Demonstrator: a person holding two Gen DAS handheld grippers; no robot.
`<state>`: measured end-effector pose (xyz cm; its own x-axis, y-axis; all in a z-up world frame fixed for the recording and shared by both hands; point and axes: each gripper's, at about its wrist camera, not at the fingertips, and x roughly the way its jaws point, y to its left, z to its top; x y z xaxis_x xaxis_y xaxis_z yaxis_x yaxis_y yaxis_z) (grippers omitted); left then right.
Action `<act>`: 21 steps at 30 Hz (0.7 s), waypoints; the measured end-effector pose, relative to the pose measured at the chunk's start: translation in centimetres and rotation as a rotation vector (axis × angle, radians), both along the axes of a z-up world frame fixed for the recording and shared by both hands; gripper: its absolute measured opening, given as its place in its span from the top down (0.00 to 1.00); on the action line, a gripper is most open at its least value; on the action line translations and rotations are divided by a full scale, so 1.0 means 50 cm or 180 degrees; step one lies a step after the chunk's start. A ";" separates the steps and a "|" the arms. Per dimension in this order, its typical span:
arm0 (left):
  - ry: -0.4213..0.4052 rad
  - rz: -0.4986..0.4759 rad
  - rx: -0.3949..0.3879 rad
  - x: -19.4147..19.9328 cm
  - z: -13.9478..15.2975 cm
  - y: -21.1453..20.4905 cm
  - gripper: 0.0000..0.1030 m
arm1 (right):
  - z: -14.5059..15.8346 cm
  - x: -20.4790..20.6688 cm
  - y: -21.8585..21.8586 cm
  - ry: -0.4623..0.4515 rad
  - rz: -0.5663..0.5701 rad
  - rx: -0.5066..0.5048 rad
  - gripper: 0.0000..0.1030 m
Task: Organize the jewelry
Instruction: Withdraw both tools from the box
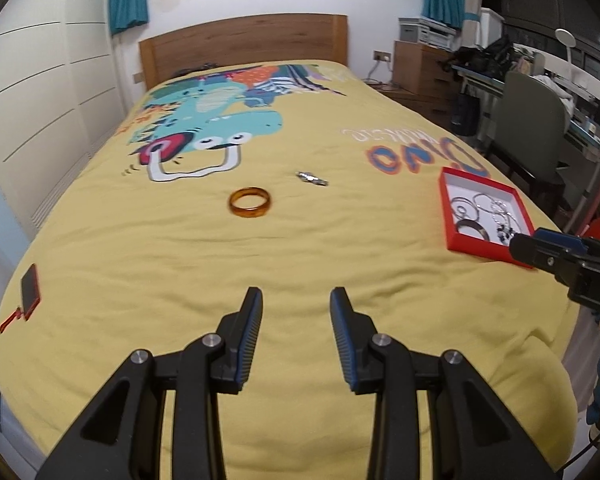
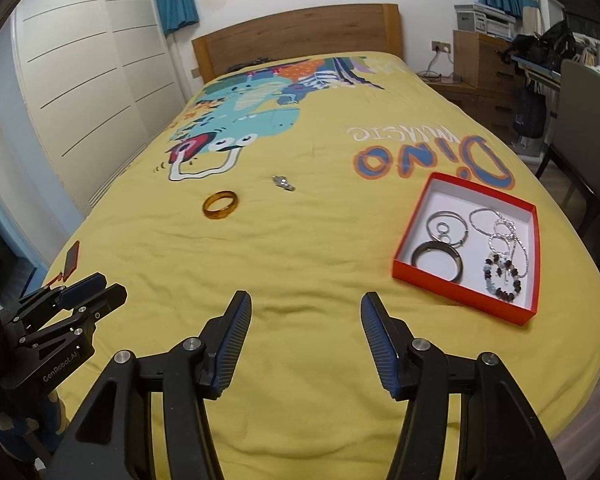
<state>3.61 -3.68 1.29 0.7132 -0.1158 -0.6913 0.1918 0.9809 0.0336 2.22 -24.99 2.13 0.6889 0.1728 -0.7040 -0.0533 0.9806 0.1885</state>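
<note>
Left gripper point(image 1: 296, 300): jaws spread, empty.
Right gripper point(image 2: 306, 306): jaws spread, empty.
Amber bangle point(image 1: 250, 203): loose at 12 o'clock, unsorted.
Red box point(image 2: 416, 220): 2 o'clock, collecting jewelry.

The small silver piece point(image 2: 284, 183) on the bedspread point(image 2: 300, 240) is too small to identify, perhaps a clasp.
</note>
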 end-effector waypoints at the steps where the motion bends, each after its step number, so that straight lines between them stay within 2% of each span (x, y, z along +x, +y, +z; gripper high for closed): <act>1: -0.0018 0.0029 0.0008 -0.006 0.003 0.007 0.68 | 0.002 -0.004 0.008 -0.0008 0.0010 0.0013 0.44; 5: -0.0084 0.0157 0.0017 -0.026 0.013 0.033 0.68 | 0.009 -0.012 0.034 -0.0053 0.0061 -0.0011 0.40; 10: -0.0120 0.0292 0.0023 -0.045 0.015 0.061 0.68 | 0.024 -0.028 0.069 -0.0159 0.0068 -0.0121 0.23; 13: -0.0129 0.0385 0.0009 -0.053 0.012 0.074 0.68 | 0.026 -0.033 0.084 -0.0177 0.0035 -0.0221 0.18; 21: -0.0089 0.0520 -0.0012 -0.057 0.001 0.094 0.67 | 0.022 -0.046 0.114 -0.0206 -0.0001 -0.0452 0.16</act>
